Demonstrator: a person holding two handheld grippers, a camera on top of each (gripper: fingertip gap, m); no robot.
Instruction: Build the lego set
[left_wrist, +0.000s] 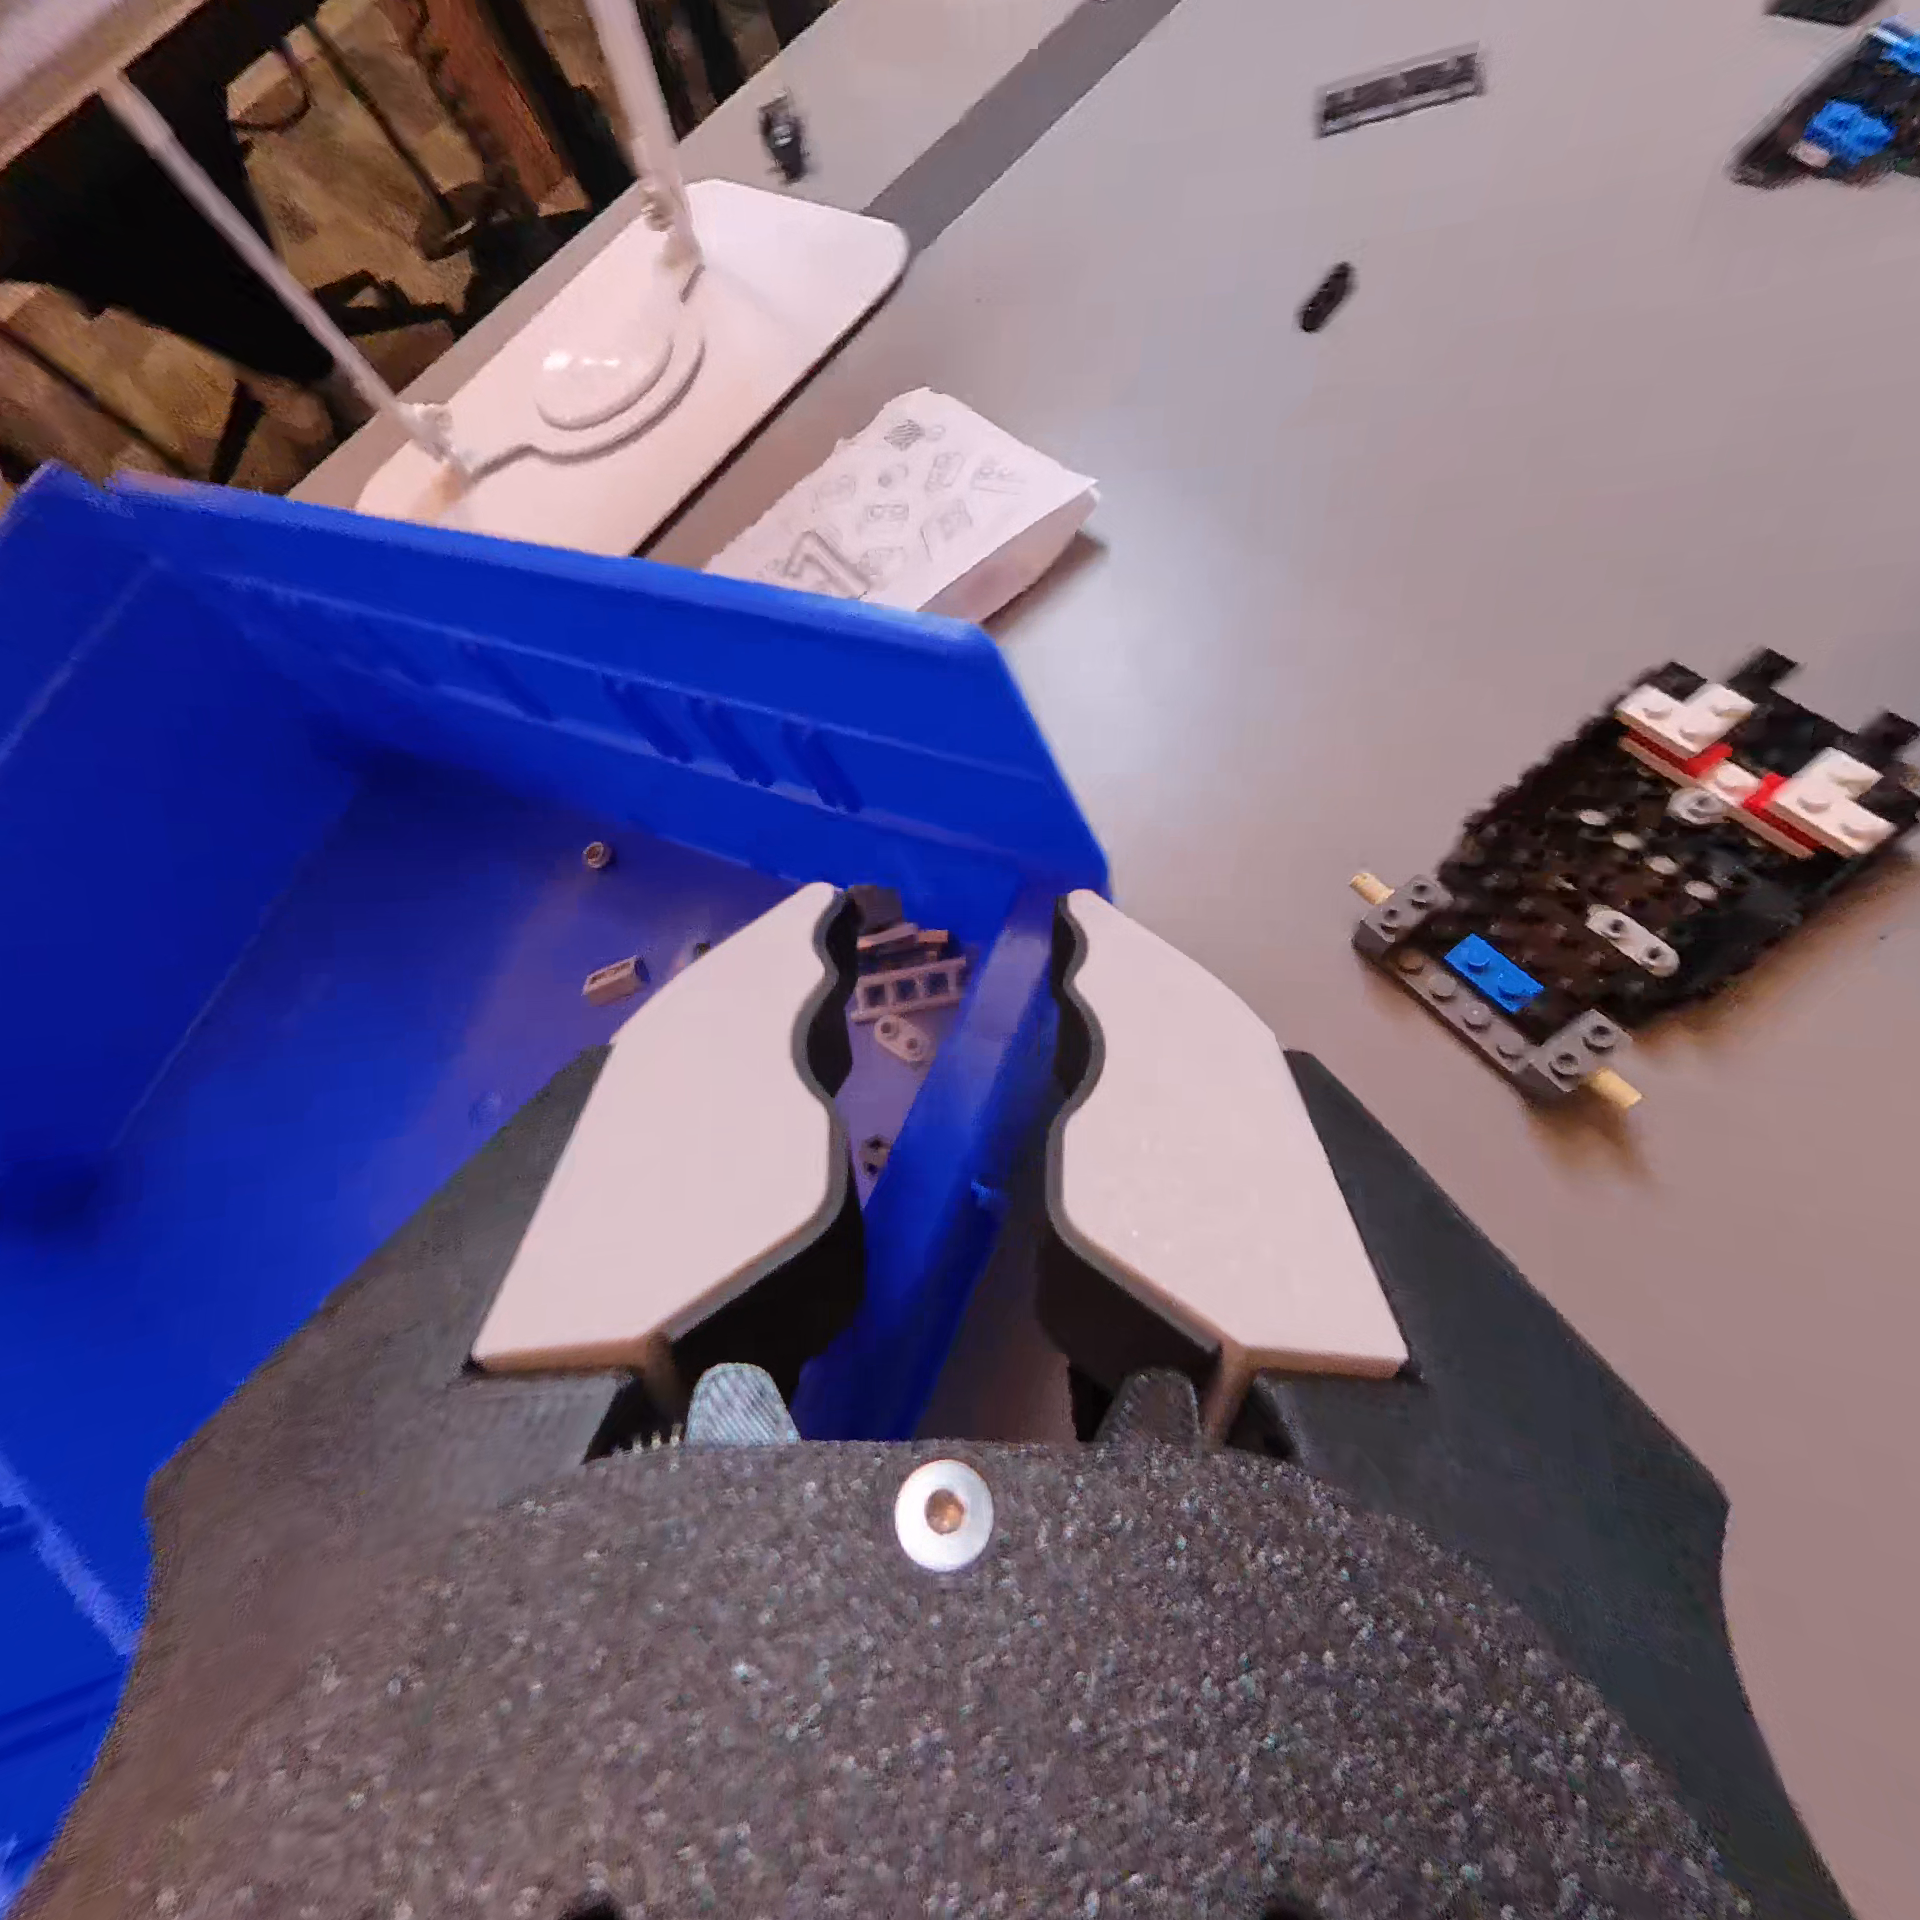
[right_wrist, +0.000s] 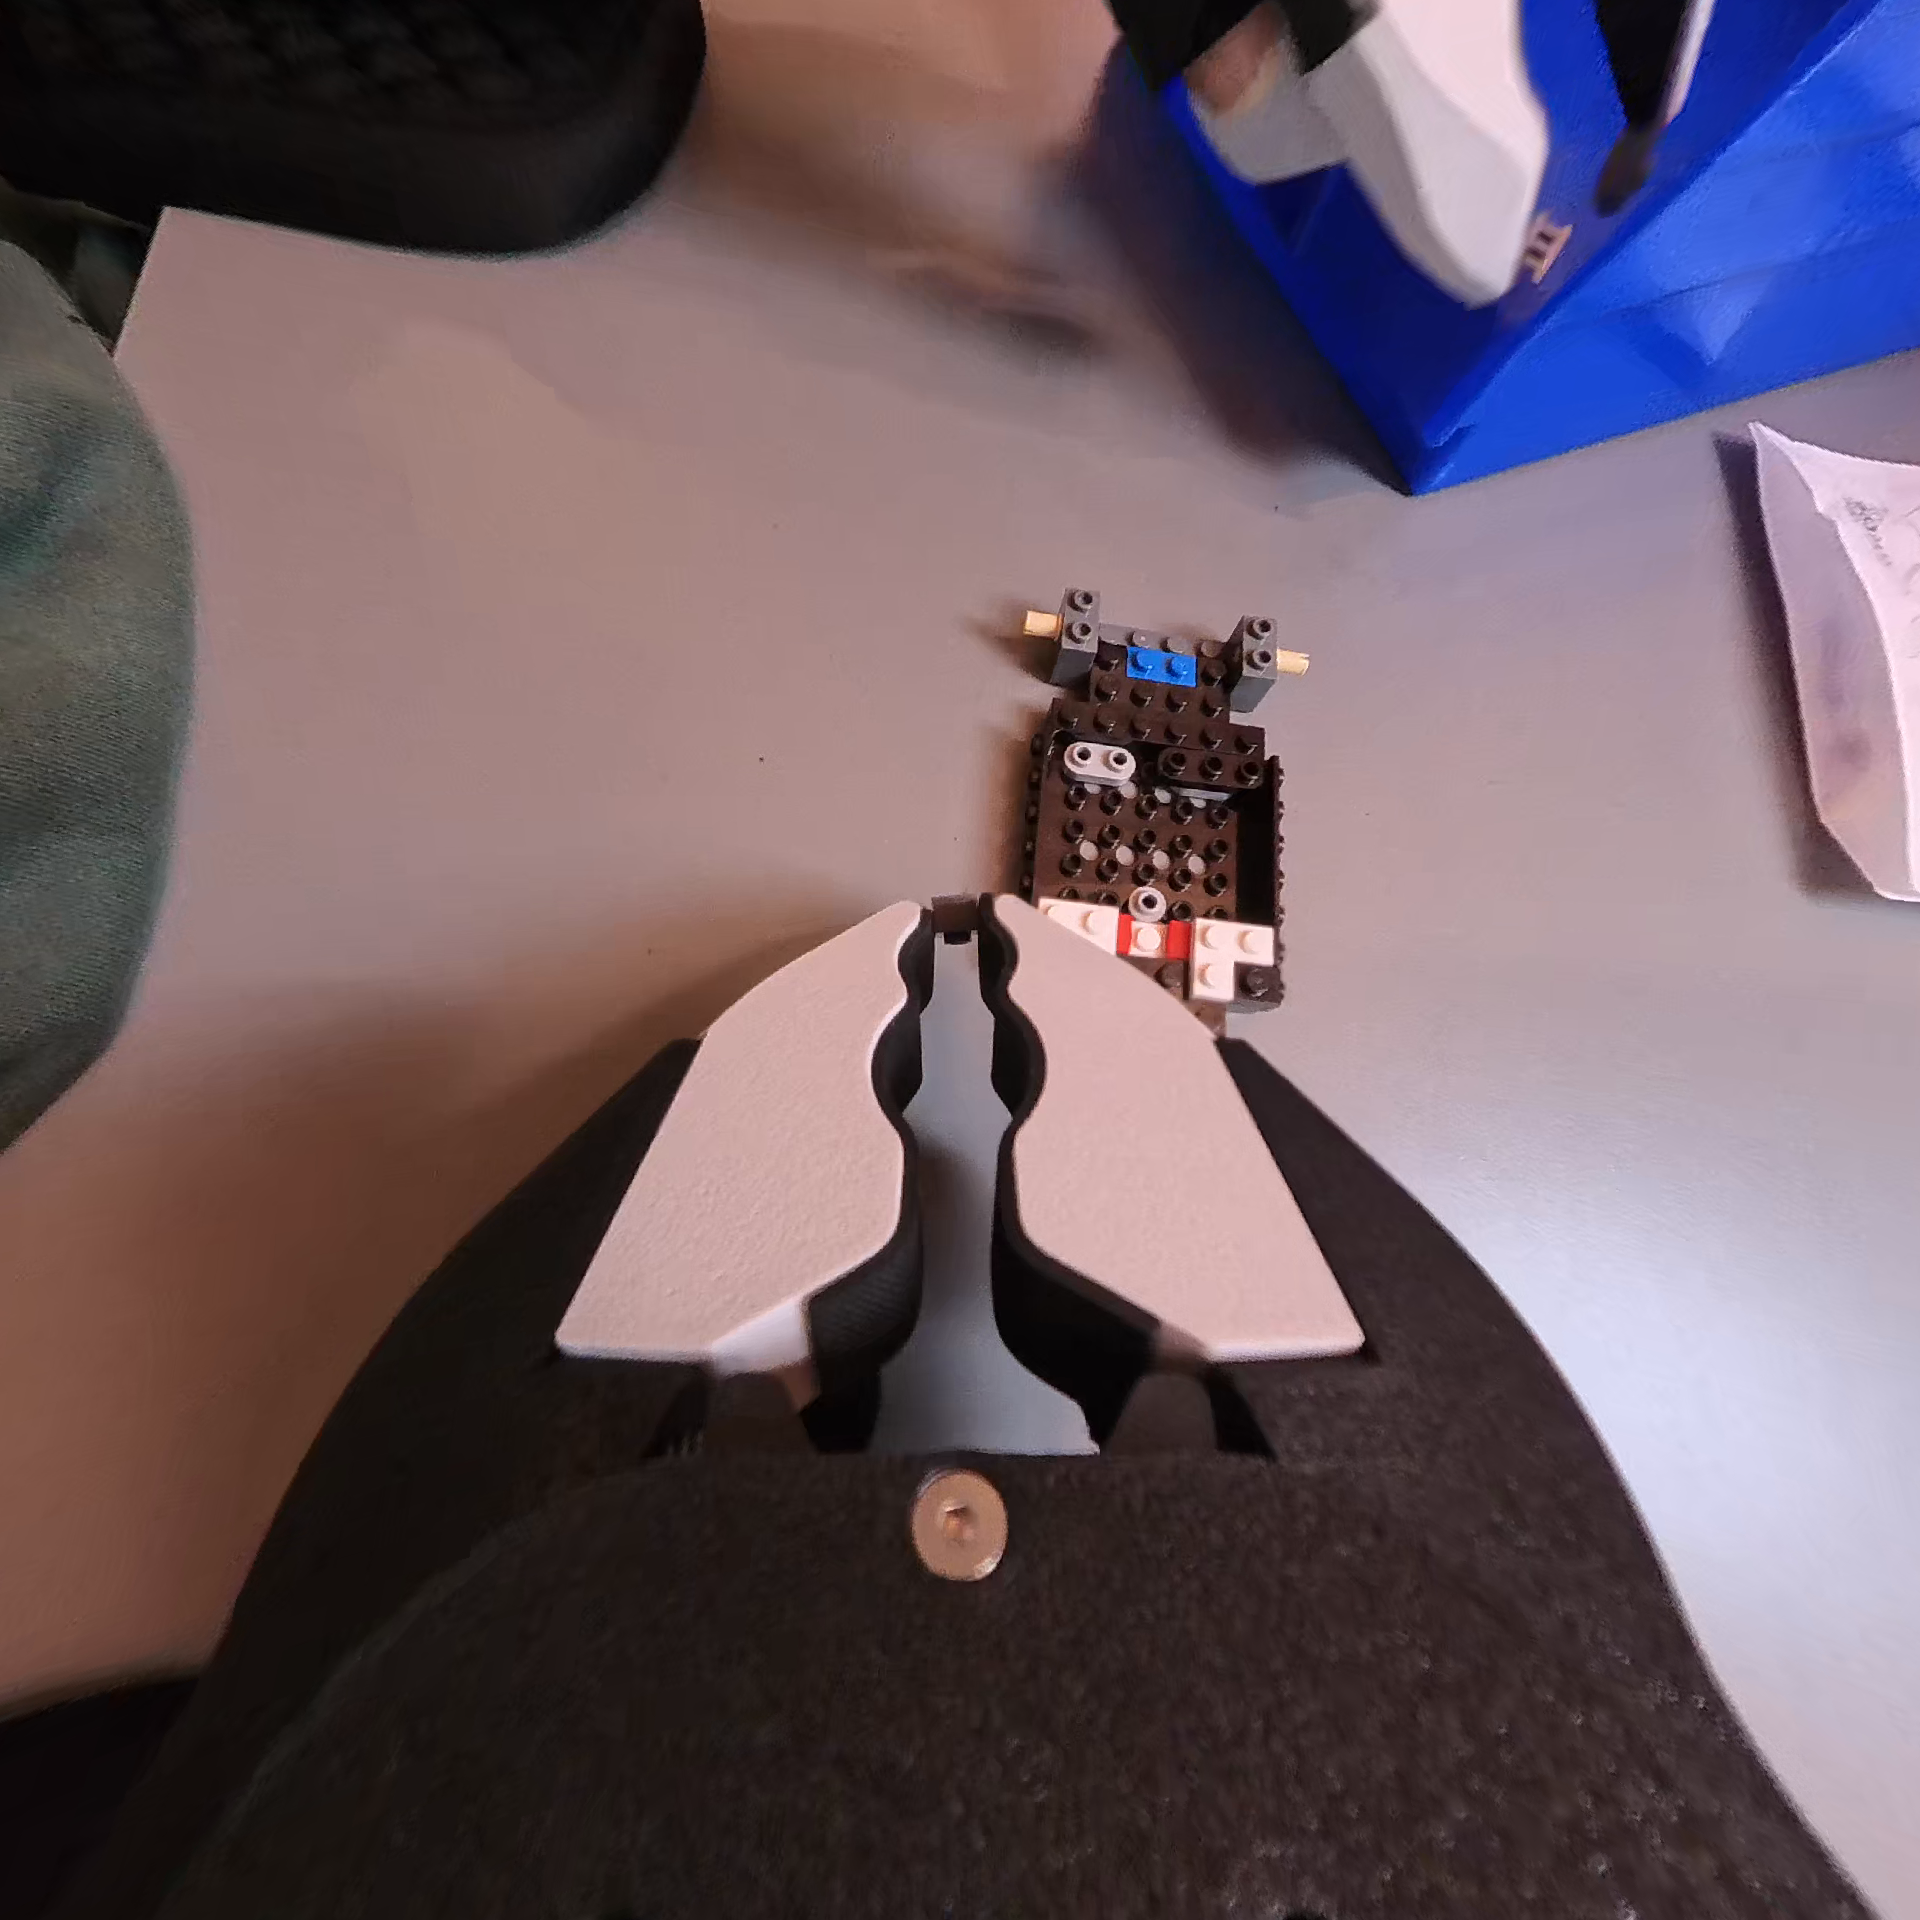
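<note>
Left hand-held gripper (left_wrist: 945, 904) straddles the side wall of the blue bin (left_wrist: 312, 831), one finger inside, one outside; whether it clamps the wall I can't tell. Loose small grey pieces (left_wrist: 904, 977) lie in the bin, near the tips. Right hand-held gripper (right_wrist: 958, 914) pinches a tiny dark brick (right_wrist: 956, 916), held just beside the white/red end of the part-built black brick model (right_wrist: 1164, 821) on the tabletop (right_wrist: 623, 675). Printed paper sheet (right_wrist: 1849, 665) lies well apart

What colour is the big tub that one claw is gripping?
Bright blue bin, clearest in the left wrist view.
</note>
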